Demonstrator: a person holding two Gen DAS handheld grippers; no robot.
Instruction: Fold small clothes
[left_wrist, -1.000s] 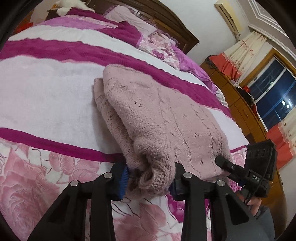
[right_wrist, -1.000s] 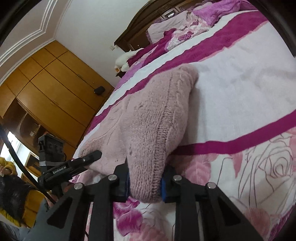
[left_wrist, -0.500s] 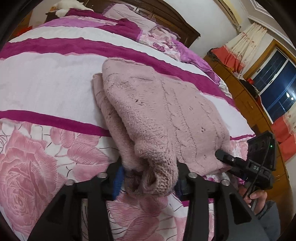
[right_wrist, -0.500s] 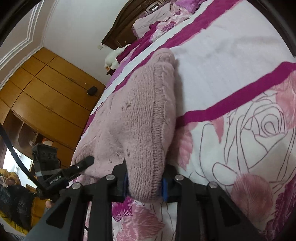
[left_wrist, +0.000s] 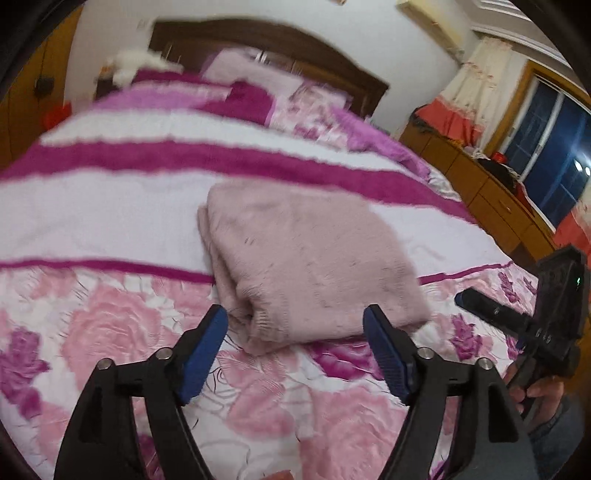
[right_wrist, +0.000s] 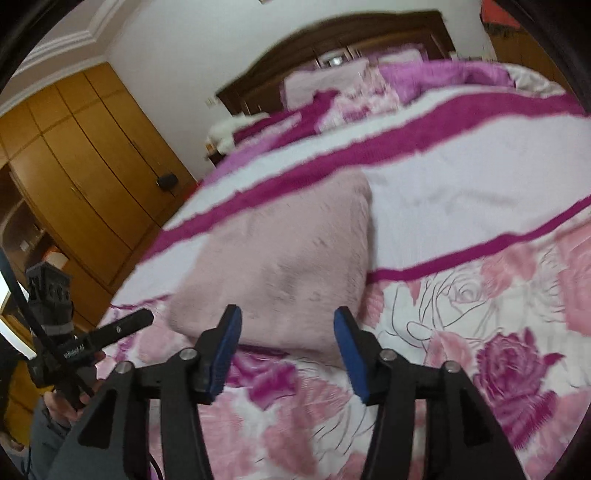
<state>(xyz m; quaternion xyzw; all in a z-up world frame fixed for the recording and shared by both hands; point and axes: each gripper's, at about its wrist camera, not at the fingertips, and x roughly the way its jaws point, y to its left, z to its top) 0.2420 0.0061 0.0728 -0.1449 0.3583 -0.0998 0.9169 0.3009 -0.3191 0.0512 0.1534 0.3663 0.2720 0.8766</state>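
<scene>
We've got both tools held low over the bedspread (left_wrist: 110, 229), pointing toward the headboard (right_wrist: 332, 33). Our left gripper (left_wrist: 295, 328) is spread wide with nothing in it, blue pads (left_wrist: 201, 350) just short of the folded pink sweater (left_wrist: 303, 258). Same deal on our right gripper (right_wrist: 286, 326): open wide, empty, sweater (right_wrist: 288, 258) right ahead of the tips. Further out there are pillows (left_wrist: 255, 77), pretty blurry.
</scene>
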